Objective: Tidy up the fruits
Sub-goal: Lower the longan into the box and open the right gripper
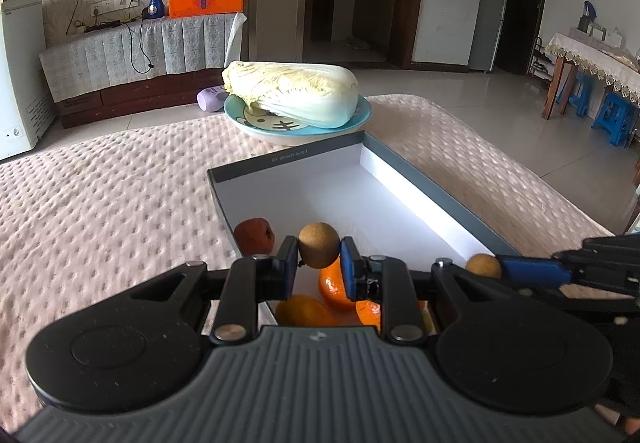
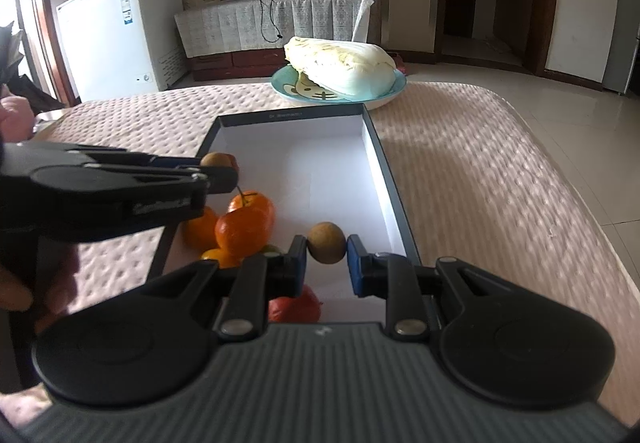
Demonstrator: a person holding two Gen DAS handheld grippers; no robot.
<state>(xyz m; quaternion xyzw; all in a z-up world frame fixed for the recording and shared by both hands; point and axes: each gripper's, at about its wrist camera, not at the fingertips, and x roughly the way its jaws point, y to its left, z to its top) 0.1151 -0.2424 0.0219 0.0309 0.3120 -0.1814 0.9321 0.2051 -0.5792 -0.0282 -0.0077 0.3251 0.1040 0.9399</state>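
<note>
Longan [image 1: 319, 245] pinched between the left gripper's [image 1: 319, 249] two pads, round and tan, hanging above the near end of the box [image 1: 436, 187]. Same story on the other side: the right gripper [image 2: 327, 245] clamps a second longan [image 2: 326, 243] between its pads, also over the box's white floor.

Now the views trade secrets. From the left wrist, the right gripper pokes in at the right edge as a blue-tipped finger with its longan showing just beyond the box's right wall. From the right wrist, the left gripper cuts across the left side as a dark bulk, its longan peeking out at the tip, and a hand [image 2: 16, 283] shows blurred at the far left edge, which the left view never gives.

Down in the box: the left view finds a brownish-red fruit [image 1: 254, 236] in the near left corner and orange mandarins [image 1: 334, 289] below the jaws, mostly hidden. The right view opens them up, a stemmed mandarin cluster [image 2: 244, 225] against the left wall and a red fruit [image 2: 295, 308] right under its own fingers, half covered.

Beyond the box's far wall, touching or nearly so, a blue plate [image 1: 352, 119] carries a napa cabbage [image 1: 296, 93]. All of it sits on a pink quilted cover [image 1: 100, 203]
</note>
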